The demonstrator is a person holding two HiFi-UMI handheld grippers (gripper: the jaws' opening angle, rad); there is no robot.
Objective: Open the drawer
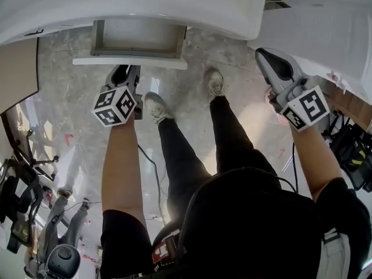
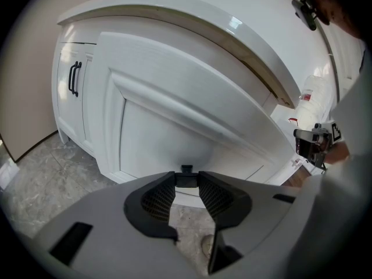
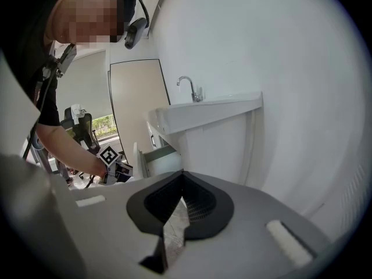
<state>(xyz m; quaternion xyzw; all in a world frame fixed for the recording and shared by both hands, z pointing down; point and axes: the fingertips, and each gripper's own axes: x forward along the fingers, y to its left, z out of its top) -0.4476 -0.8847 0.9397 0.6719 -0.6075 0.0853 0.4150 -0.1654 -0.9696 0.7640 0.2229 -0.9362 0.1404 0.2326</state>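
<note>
Under the front edge of the white counter (image 1: pixel 174 4), toward its left end, the drawer (image 1: pixel 136 39) sticks partway out, so it's already open a good bit. All I can see inside from the head view is a plain grey bottom. The back of it is tucked under the counter edge, so no idea about that part. The left gripper (image 1: pixel 125 74) is right at the drawer front. In the left gripper view its jaws are about halfway apart and clamped on the small dark handle (image 2: pixel 186 179), which spans the gap between the pads (image 2: pixel 160 199). The right gripper (image 1: pixel 264 54) is well apart from the drawer, up by the counter's right end, tips closed together with nothing in them (image 3: pixel 181 179). From its view you only get the drawer (image 3: pixel 157 156) side-on and tiny, plus a faucet (image 3: pixel 189 86) on top. The cabinet door (image 2: pixel 74 78) past the drawer is cut off at the frame edge.
</note>
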